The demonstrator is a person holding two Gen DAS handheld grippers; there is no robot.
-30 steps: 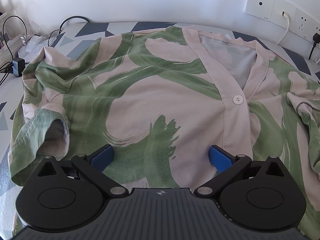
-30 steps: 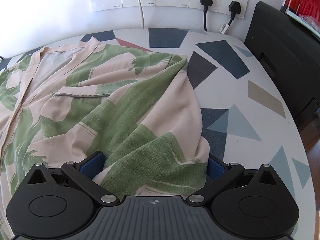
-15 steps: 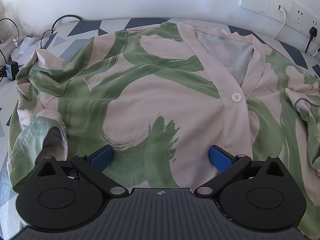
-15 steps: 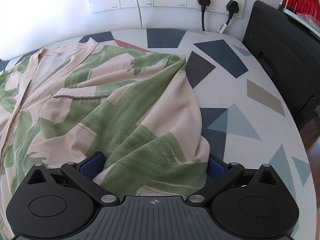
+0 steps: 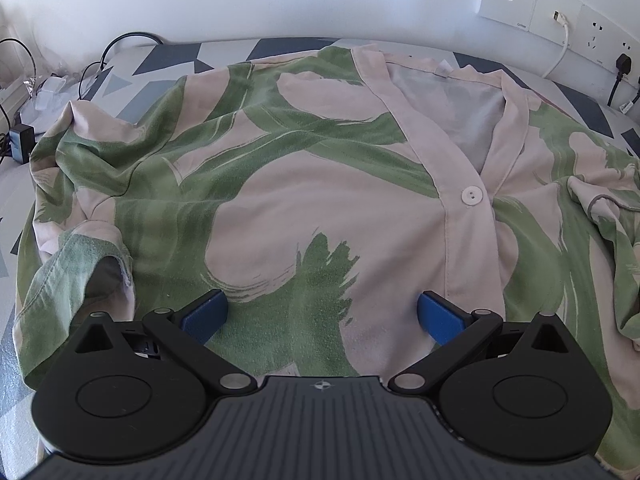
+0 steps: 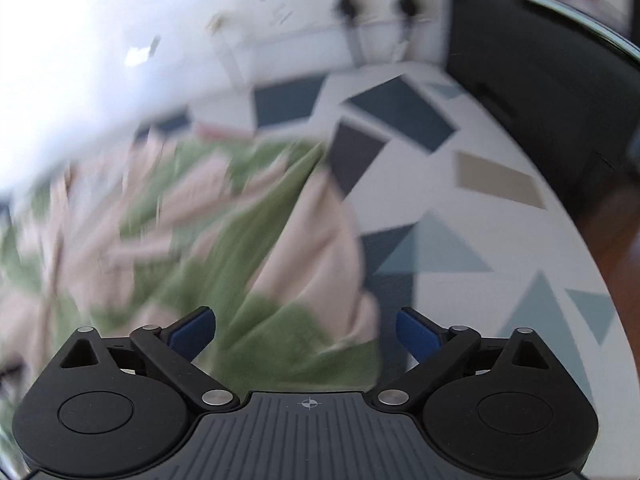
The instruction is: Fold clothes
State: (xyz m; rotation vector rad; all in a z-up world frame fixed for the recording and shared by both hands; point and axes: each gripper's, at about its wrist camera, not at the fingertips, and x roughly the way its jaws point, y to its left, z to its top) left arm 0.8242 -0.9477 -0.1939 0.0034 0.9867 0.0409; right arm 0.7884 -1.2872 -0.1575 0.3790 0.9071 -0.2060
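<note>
Lying flat: one pink cotton shirt with green brush-stroke print (image 5: 304,208), front up, spread over the white bed sheet with blue and grey geometric patches (image 6: 472,208).
Shirt position: reaches close to the sheet's far edge under the wall; its right side stops well short of the sheet's right edge.
Buttons: one white round button (image 5: 472,195) showing, on the placket below the open V neck.
Sleeves: one rumpled short sleeve (image 5: 80,264) toward the left edge; a second bunched fold at the right side of the left wrist view.
Grippers: two, each with two blue pads.
Left gripper (image 5: 322,314): spread wide, low over the shirt's lower front; cloth lies between the pads, neither pad pressing it.
Right gripper (image 6: 304,334): jaws closing, the shirt's right hem corner between them, pads not yet on the cloth.
Wall: white socket plates (image 5: 532,12) in a row; two black plugs (image 6: 348,2) counted in the right wrist view.
Far left corner: several dark cables (image 5: 120,40) and one small black adapter (image 5: 20,142).
Right of bed: one black cabinet (image 6: 532,52).
Change, left: hardly any since a second ago.
Change, right: view sharp then, now smeared and tilted; pads narrower than before.
</note>
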